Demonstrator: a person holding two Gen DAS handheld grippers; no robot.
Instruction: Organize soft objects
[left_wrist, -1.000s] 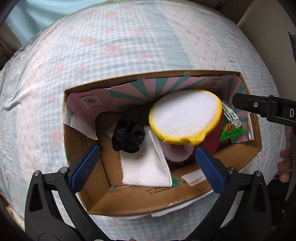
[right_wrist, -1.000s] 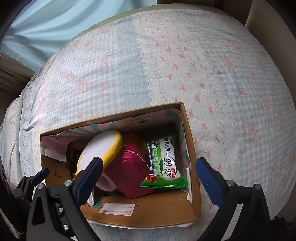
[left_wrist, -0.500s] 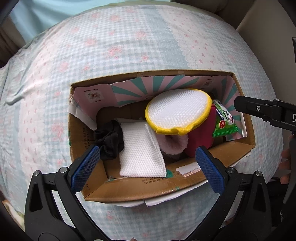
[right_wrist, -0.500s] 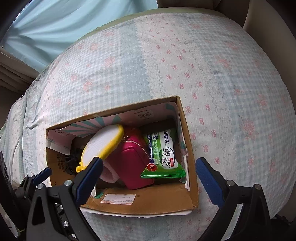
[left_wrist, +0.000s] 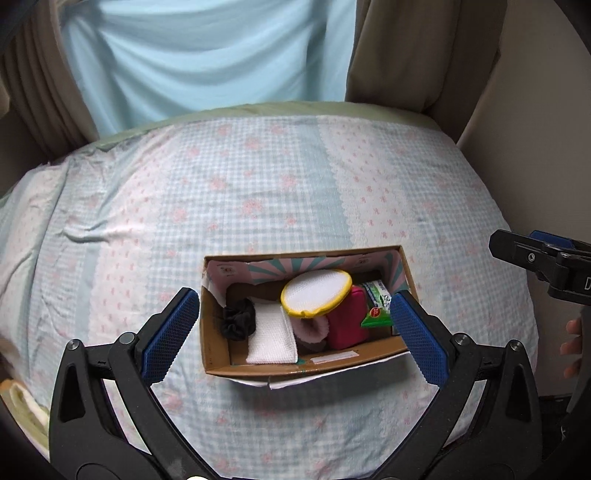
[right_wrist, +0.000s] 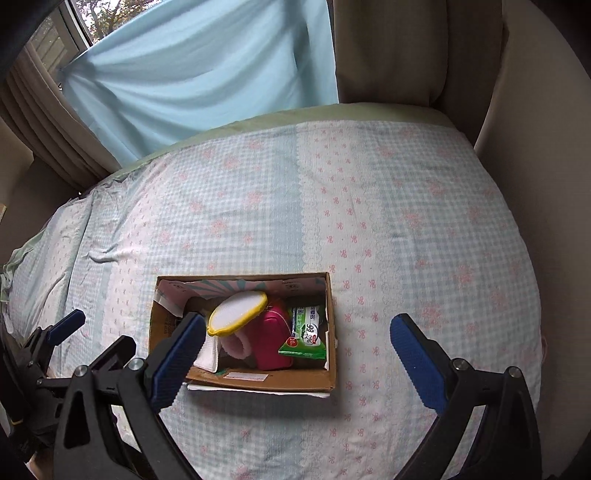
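An open cardboard box (left_wrist: 214, 332) (right_wrist: 266, 382) sits on the bed. Inside lie a black scrunchie (left_wrist: 238, 323), a white folded cloth (left_wrist: 271, 338), a yellow-rimmed white mesh pad (left_wrist: 316, 297) (right_wrist: 236, 314), a pink fuzzy item (left_wrist: 314, 328) (right_wrist: 234, 345), a magenta pouch (left_wrist: 349, 321) (right_wrist: 273, 341) and a green wipes pack (left_wrist: 376, 306) (right_wrist: 306, 332). My left gripper (left_wrist: 295, 330) hovers open above the box, holding nothing. My right gripper (right_wrist: 295, 358) is open and empty too, above the box's right end.
The bed (left_wrist: 258, 192) wears a blue-checked sheet with pink flowers. A light blue curtain (left_wrist: 207, 55) and beige drapes (right_wrist: 388, 51) hang behind it. A beige wall (right_wrist: 535, 147) bounds the right side. A person's fingers (left_wrist: 572, 347) show at the right edge.
Both grippers have pulled up and back from the box, so it looks much smaller and the curtains have come into view. Contents have not shifted.
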